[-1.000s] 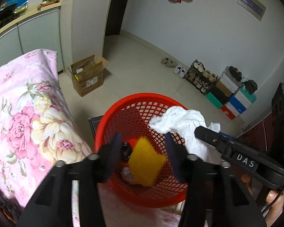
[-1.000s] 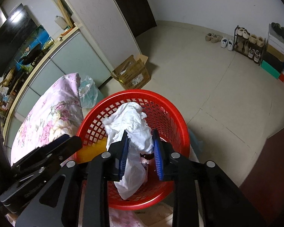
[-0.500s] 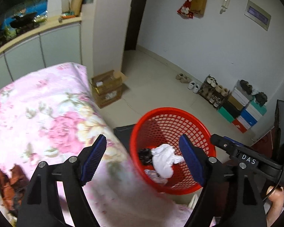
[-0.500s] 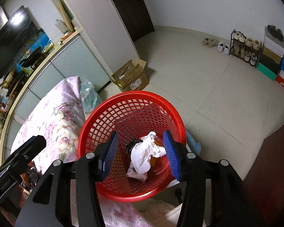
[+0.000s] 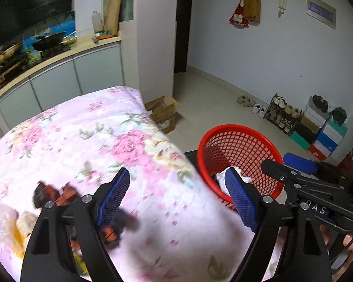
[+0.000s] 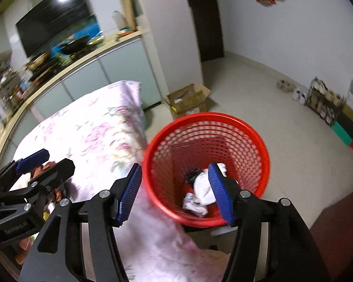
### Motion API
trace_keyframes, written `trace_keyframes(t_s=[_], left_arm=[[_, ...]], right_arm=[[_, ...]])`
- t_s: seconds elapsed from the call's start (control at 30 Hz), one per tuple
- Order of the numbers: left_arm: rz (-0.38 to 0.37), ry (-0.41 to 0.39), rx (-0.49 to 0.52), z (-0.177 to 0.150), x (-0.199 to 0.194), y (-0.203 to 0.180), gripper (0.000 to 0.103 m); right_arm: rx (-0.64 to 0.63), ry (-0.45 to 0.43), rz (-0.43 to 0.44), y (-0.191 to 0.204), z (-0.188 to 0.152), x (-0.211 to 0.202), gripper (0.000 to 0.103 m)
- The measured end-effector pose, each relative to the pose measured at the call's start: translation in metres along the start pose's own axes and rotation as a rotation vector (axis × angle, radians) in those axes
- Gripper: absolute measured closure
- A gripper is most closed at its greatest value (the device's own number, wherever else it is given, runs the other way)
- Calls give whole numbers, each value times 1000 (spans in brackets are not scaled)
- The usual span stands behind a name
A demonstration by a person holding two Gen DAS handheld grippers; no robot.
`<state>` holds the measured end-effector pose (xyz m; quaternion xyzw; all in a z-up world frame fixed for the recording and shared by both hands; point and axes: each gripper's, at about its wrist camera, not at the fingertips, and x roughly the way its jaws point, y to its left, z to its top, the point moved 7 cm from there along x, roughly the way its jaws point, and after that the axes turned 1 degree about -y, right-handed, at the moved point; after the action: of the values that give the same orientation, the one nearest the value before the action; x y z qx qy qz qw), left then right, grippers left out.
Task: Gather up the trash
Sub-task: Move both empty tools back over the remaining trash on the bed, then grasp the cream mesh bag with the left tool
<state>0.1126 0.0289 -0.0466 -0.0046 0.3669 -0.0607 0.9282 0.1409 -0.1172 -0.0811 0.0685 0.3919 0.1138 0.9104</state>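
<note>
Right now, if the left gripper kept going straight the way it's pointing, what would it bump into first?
Probably the flowery pink cloth. The left gripper is open with nothing between its fingers and aims down at that cloth, left of the red basket. Depth is hard to judge here.

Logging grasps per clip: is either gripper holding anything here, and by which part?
Nothing is held. The left gripper and right gripper are both open and empty, jaws just opened. The white wad lies loose in the red basket.

A home: kitchen counter (image 5: 58, 57), shoe rack (image 5: 282, 115), floral quilt (image 5: 82, 141).
</note>
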Motion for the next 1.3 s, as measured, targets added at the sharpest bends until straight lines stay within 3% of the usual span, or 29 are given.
trace_keyframes(t_s=[0.37, 0.47, 0.83, 1.03, 1.3], left_arm=[[111, 4, -114, -34, -45, 80, 23], [171, 12, -160, -47, -58, 114, 23], [348, 32, -325, -80, -97, 214, 23], [352, 59, -342, -92, -92, 218, 23], [306, 118, -325, -99, -53, 203, 24]], right_arm=[[-100, 37, 99, 65, -25, 3, 45], [-124, 44, 121, 82, -29, 4, 44], [-170, 58, 158, 105, -39, 3, 43], [-169, 66, 168, 105, -40, 6, 43], [-186, 80, 169, 107, -47, 13, 43]])
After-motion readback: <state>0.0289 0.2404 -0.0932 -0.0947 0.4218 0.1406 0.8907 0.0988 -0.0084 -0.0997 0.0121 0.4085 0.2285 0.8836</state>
